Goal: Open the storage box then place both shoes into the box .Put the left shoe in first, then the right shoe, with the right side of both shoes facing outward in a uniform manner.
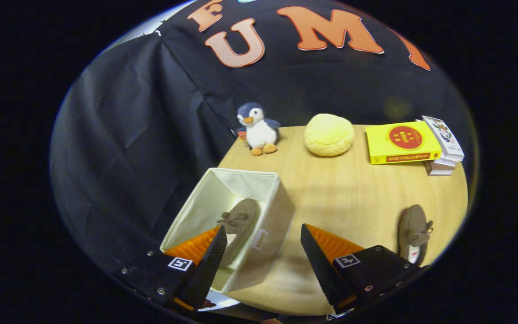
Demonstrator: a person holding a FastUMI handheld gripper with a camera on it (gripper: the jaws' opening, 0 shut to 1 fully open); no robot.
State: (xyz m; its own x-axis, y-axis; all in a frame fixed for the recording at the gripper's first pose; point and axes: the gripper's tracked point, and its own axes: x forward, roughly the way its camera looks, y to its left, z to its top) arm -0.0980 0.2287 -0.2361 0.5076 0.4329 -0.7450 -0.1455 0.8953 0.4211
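Observation:
A cream fabric storage box (pixel 271 216) stands open at the table's left edge. One brown moccasin shoe (pixel 241 220) lies inside it, toe pointing away, its bow showing. The other brown shoe (pixel 414 231) lies on the wooden table to the right, beyond the right finger. My gripper (pixel 263 234) is open and holds nothing. Its left finger hangs over the box's near side, partly covering the shoe's heel, and its right finger is over bare table. The box's near wall lies between the fingers.
At the table's back stand a plush penguin (pixel 257 129), a round yellow cushion (pixel 329 134) and a stack of books (pixel 409 143) with a yellow one on top. The wooden table (pixel 353 193) ends just left of the box.

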